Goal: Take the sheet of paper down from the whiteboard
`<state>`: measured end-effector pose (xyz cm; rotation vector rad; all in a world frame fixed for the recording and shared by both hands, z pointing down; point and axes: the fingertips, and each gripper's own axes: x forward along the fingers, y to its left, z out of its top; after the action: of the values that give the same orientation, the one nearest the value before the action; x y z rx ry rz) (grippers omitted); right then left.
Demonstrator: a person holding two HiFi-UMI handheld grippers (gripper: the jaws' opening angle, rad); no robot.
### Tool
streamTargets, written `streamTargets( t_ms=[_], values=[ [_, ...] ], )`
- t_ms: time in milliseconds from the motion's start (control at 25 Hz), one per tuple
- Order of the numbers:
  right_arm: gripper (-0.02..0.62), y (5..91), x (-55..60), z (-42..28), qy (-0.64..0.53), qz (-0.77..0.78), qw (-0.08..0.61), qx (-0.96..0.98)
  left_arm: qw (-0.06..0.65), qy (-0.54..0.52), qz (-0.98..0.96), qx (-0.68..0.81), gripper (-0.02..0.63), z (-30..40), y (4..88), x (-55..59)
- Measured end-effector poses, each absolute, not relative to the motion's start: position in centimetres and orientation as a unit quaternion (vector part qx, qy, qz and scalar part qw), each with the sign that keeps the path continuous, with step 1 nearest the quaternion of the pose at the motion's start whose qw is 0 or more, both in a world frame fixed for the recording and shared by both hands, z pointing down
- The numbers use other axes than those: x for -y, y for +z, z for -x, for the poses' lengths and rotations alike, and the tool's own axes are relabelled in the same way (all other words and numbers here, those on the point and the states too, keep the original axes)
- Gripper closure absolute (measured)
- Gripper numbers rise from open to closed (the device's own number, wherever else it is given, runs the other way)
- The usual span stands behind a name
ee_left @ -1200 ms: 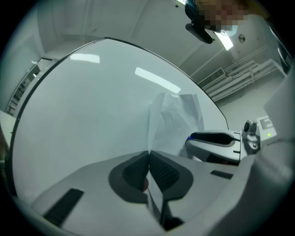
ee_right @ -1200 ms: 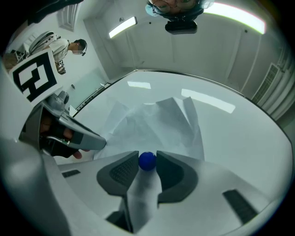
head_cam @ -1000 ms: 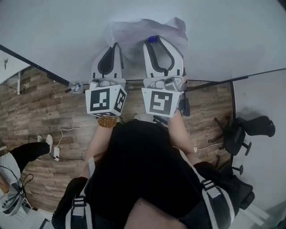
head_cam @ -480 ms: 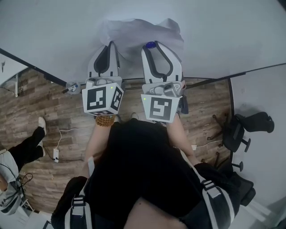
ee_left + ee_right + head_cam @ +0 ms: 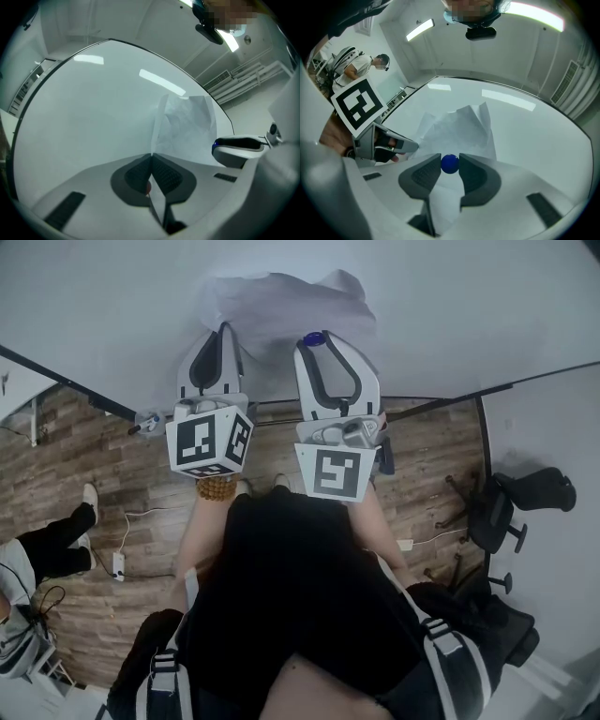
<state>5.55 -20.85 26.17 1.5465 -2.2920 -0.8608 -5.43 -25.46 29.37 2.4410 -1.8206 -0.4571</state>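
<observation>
pinching paper, left gripper is clamped – right gripper squeezes the blue magnet at paper's 6 o'clock. next, maybe: pull both off the whiteboard.

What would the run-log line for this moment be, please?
left gripper: shut on sheet of paper | right gripper: shut on blue magnet | sheet: crumpled, against whiteboard

Both forearms reached side by side toward 12 o'clock from the torso. The left hand-held gripper, at about 11 o'clock, had its jaws pressed together on the edge of the sheet of paper. The right hand-held gripper, just beside it at 12 o'clock, clamped a small blue ball between its jaws.
</observation>
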Motion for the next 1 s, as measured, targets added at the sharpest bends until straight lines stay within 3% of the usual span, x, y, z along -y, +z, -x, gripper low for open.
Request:
streamTargets(
  t_ms=[1000],
  values=[
    [0.477,25.8,18.1,-8.2,-0.261,-0.557,0.1,0.782,0.02,-0.134,-0.787,0.602,0.595,5.7,29.8,24.1]
  ],
)
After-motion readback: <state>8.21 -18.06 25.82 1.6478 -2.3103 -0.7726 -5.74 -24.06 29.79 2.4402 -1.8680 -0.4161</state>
